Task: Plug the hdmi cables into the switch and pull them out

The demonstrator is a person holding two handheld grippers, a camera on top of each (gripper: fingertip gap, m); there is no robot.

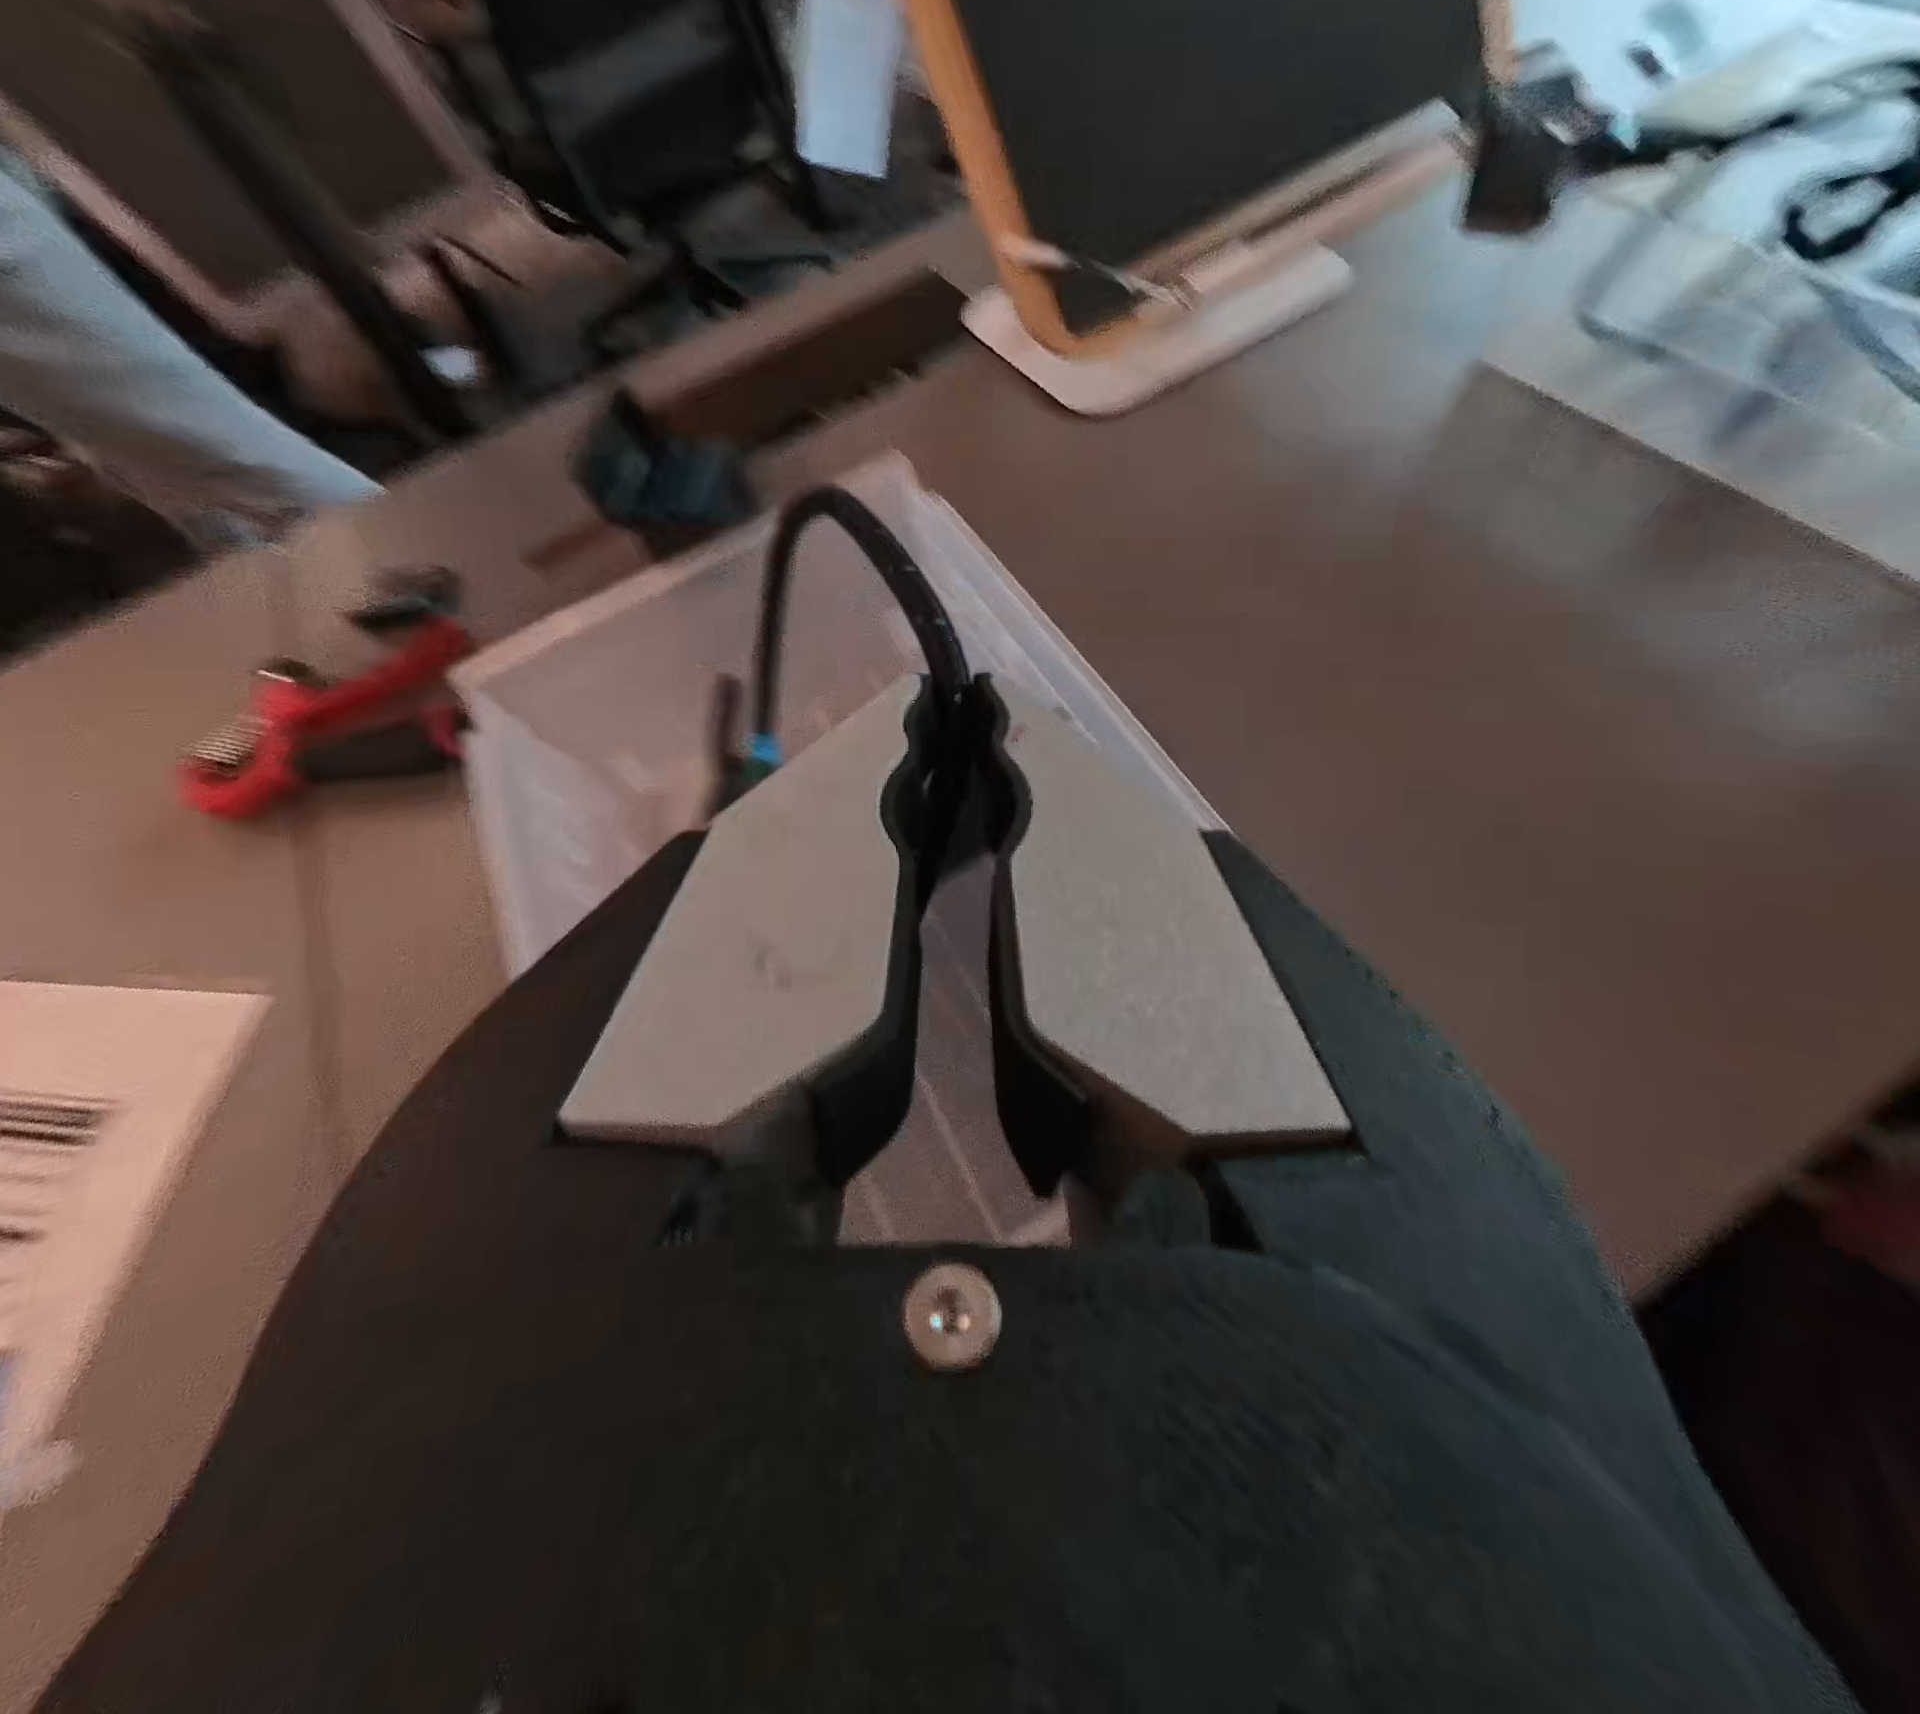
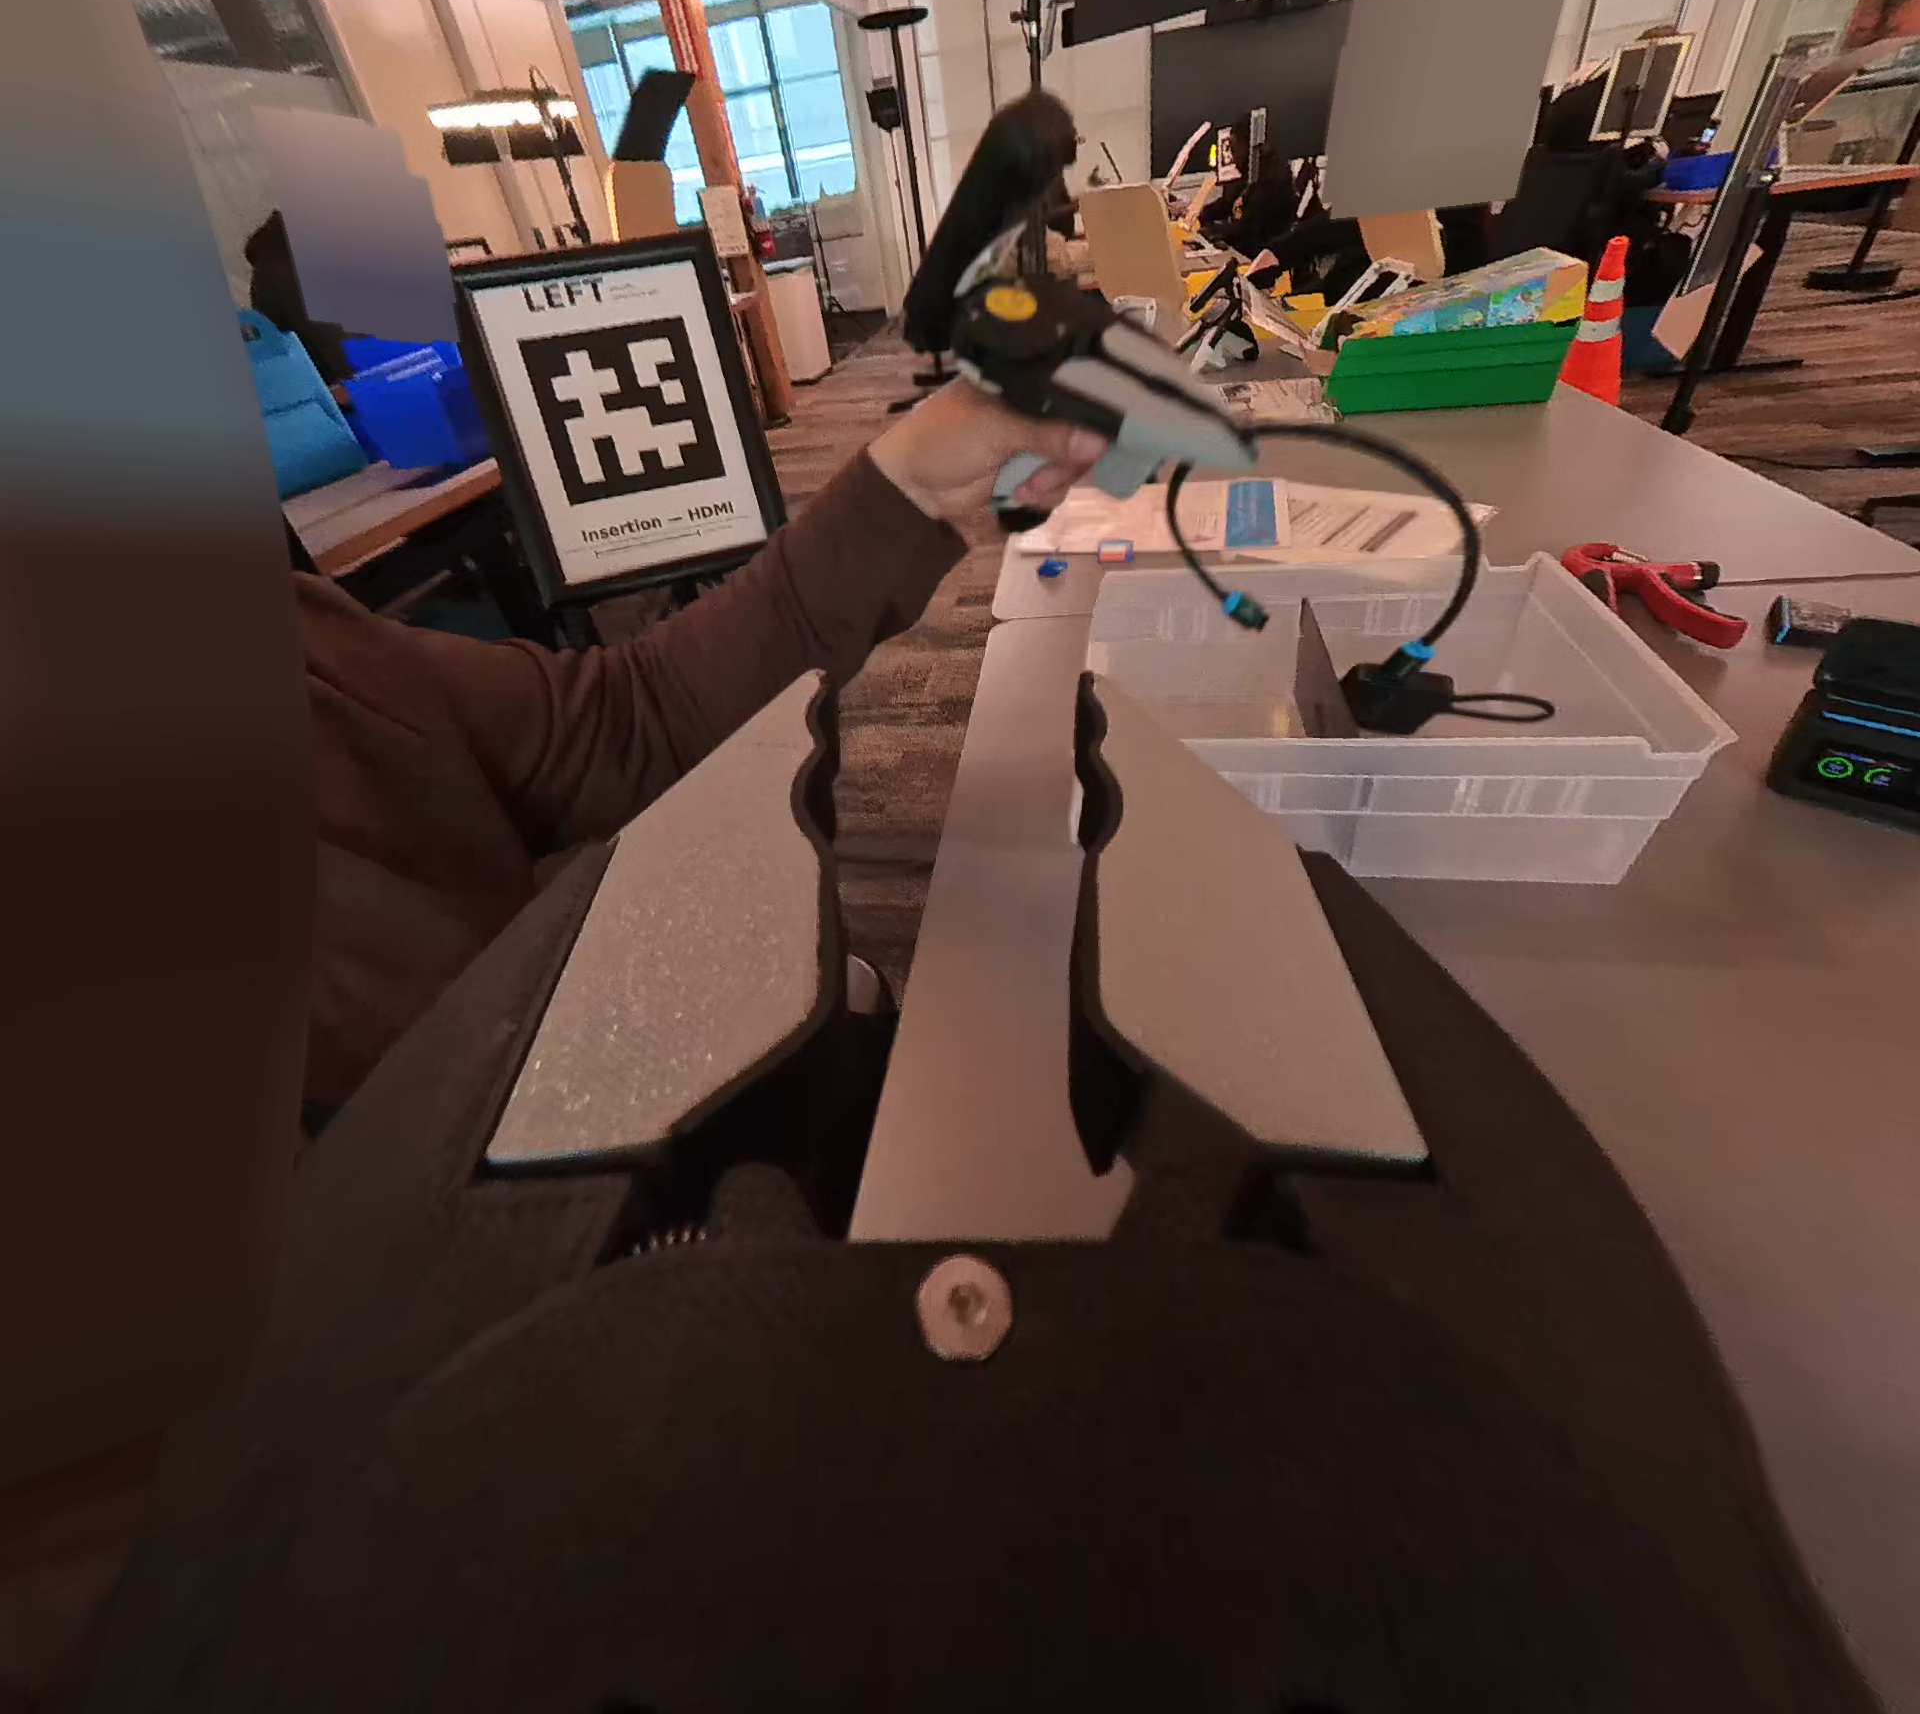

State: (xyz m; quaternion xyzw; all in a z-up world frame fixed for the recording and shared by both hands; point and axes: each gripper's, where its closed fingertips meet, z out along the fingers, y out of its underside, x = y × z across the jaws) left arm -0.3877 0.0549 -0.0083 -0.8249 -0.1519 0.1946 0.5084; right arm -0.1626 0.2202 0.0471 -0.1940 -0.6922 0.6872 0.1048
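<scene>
We see the left claw [image 1: 951, 729] pinched tight on a black HDMI cable [image 1: 831, 568], gripped right at its fingertips; the cable arches up out of the tips and drops down beyond them over the clear plastic bin [image 1: 582, 729]. From the right wrist view, that same left claw [image 2: 1210, 449] is held in the air by a hand [image 2: 956, 459], above and to the left of the bin [image 2: 1455, 791]. The cable [image 2: 1444, 501] leaves it in two runs: a short one hangs free, ending in a blue-collared plug [image 2: 1242, 613] dangling over the bin's left compartment, and a longer one loops over and down to a second blue-collared plug [image 2: 1405, 658] seated in the small black switch [image 2: 1387, 696]. The switch lies inside the bin's right compartment, just beside the divider. Our right claw [image 2: 951, 729] is parted with nothing between its fingers, hovering near the edge of the grey worktop [image 2: 1558, 1041], well short of the bin and apart from the cable. Red pliers [image 2: 1652, 589] lie on the worktop beyond the bin.
</scene>
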